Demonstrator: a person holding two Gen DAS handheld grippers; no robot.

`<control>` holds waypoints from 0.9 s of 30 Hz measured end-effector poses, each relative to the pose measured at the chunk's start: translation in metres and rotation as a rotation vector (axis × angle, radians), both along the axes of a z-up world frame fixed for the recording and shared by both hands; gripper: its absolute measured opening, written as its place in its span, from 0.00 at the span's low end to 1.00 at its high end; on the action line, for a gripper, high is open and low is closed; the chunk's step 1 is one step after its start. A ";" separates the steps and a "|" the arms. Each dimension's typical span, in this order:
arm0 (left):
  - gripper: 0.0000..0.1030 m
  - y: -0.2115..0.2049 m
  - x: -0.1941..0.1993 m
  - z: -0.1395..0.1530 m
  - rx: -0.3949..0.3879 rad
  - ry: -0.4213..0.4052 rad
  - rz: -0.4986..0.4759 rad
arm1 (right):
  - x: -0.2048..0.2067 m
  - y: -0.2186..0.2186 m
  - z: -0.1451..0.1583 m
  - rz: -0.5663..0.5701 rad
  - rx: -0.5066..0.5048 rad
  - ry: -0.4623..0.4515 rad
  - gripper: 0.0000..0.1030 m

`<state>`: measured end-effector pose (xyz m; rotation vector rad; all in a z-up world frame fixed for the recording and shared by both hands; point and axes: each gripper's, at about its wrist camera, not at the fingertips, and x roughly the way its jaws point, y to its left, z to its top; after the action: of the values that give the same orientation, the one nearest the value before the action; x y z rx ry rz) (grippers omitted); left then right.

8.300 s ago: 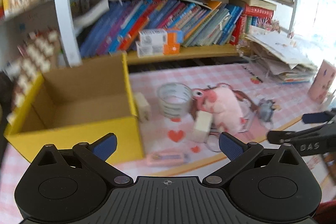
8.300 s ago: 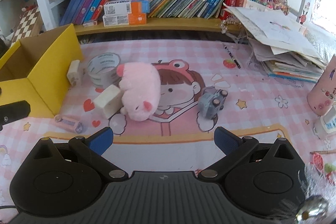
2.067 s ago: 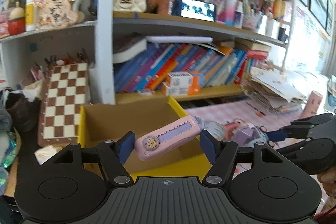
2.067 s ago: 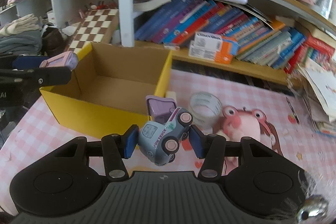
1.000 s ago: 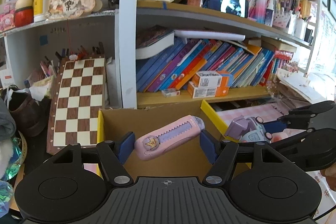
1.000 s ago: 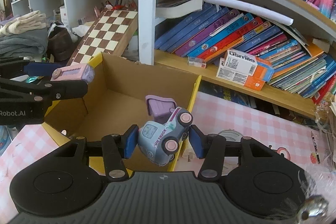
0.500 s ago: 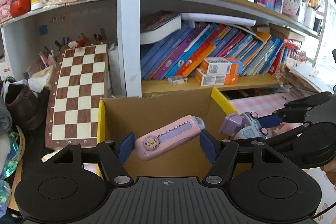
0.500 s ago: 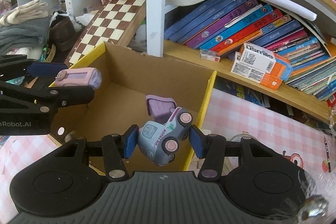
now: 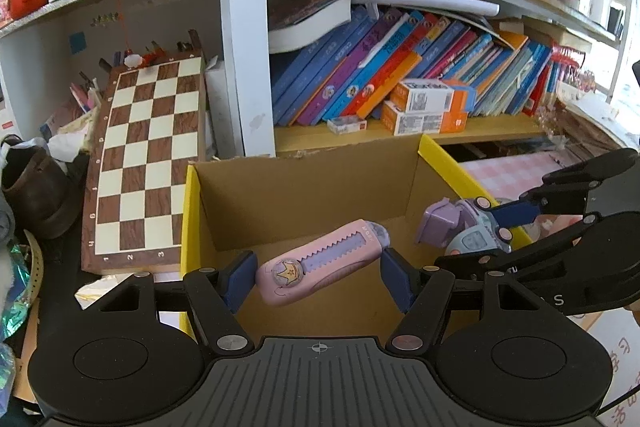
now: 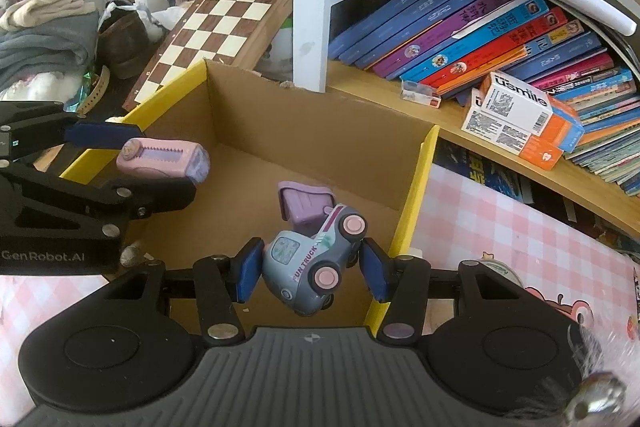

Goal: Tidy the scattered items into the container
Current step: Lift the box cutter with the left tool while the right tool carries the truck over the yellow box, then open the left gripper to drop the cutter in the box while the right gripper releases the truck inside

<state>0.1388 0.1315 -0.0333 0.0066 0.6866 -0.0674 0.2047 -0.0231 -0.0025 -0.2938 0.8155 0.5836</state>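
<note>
I hold both claws over the yellow cardboard box [image 10: 304,163]: left claw [image 9: 318,273] pinching the pink utility knife [image 9: 320,262], right claw [image 10: 308,269] pinching the toy truck [image 10: 316,259]. Best lower, then release gently inside.

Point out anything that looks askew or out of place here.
Only small things: the grey-blue toy truck sits tilted in the right gripper, purple bed tipped up. The pink utility knife lies slanted across the left gripper. Both hang over the yellow-edged cardboard box.
</note>
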 end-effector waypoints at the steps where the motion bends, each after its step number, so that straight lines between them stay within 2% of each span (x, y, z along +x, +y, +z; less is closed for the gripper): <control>1: 0.66 0.000 0.001 -0.001 0.003 0.001 -0.001 | 0.001 0.001 -0.001 0.002 -0.002 0.002 0.49; 27: 0.66 0.007 0.012 -0.018 0.028 0.042 0.016 | 0.013 0.019 -0.018 0.063 -0.042 0.034 0.49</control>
<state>0.1508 0.1380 -0.0518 0.0263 0.7294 -0.0431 0.2180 -0.0045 -0.0207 -0.3497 0.8539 0.6328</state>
